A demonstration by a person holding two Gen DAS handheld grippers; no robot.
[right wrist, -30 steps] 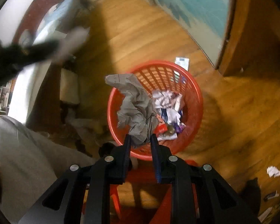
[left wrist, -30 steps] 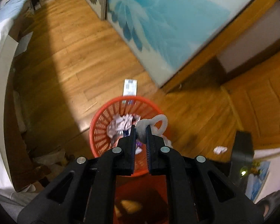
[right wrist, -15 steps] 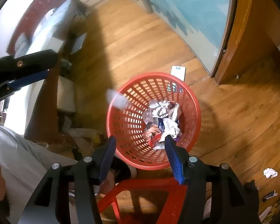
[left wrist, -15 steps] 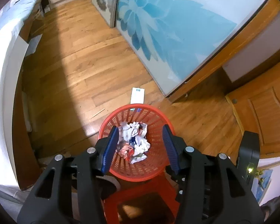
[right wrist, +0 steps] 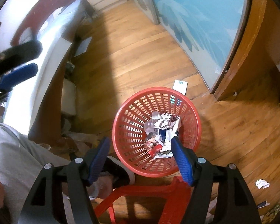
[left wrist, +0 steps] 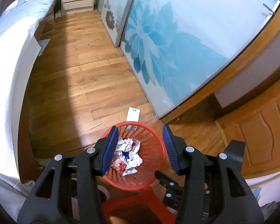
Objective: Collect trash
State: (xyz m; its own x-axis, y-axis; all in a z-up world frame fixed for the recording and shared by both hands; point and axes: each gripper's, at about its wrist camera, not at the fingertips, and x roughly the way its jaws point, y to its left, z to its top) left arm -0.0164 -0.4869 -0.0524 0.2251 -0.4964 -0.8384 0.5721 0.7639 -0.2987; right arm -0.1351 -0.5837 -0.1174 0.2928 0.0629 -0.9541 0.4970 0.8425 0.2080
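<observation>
Jaws spread wide on both sides now, left gripper (left wrist: 140, 145) and right gripper (right wrist: 140, 158) emptied within the last second, grey rag and white scrap gone from the grips. Hovering over red basket (right wrist: 121, 123), crumpled trash (right wrist: 161, 130) heaped inside at the bottom. Drop done, most likely. Farther out on wood floor (right wrist: 140, 56): white paper ball (right wrist: 262, 183) near the right, flat white card (left wrist: 133, 114) just behind the basket, probably next to collect.

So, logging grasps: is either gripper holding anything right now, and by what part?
Nothing is held: left gripper and right gripper are both open above the basket.
</observation>
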